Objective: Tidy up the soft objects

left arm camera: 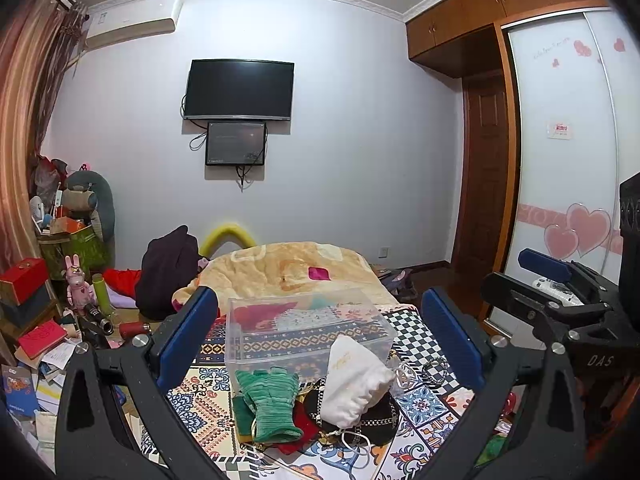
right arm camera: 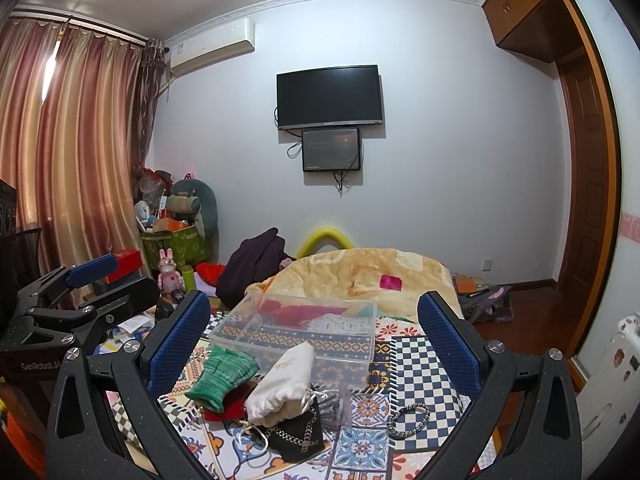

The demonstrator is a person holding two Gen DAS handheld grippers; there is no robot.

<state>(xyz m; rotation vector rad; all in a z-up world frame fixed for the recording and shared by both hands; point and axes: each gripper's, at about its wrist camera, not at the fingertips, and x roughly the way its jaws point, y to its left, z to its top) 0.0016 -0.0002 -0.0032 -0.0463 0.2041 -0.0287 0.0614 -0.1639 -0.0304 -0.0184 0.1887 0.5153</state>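
A heap of soft things lies on the patterned bed cover in front of both grippers: a green knit glove (left arm camera: 267, 403) (right arm camera: 222, 374), a white drawstring pouch (left arm camera: 354, 380) (right arm camera: 284, 385), a black chain-trimmed bag (left arm camera: 372, 420) (right arm camera: 298, 436) and a red cloth (left arm camera: 302, 428) (right arm camera: 226, 406) under them. Behind stands a clear plastic box (left arm camera: 304, 330) (right arm camera: 298, 330) with red and pale fabrics inside. My left gripper (left arm camera: 320, 340) is open and empty above the heap. My right gripper (right arm camera: 314, 344) is open and empty too, and shows at the right of the left wrist view (left arm camera: 544, 266).
A braided bracelet (right arm camera: 408, 422) (left arm camera: 436, 368) lies right of the heap. A yellow blanket (left arm camera: 296, 268) (right arm camera: 360, 276) is bunched behind the box. Dark clothes (left arm camera: 168, 272), boxes, toys and papers crowd the floor at left. A wardrobe (left arm camera: 560, 160) stands at right.
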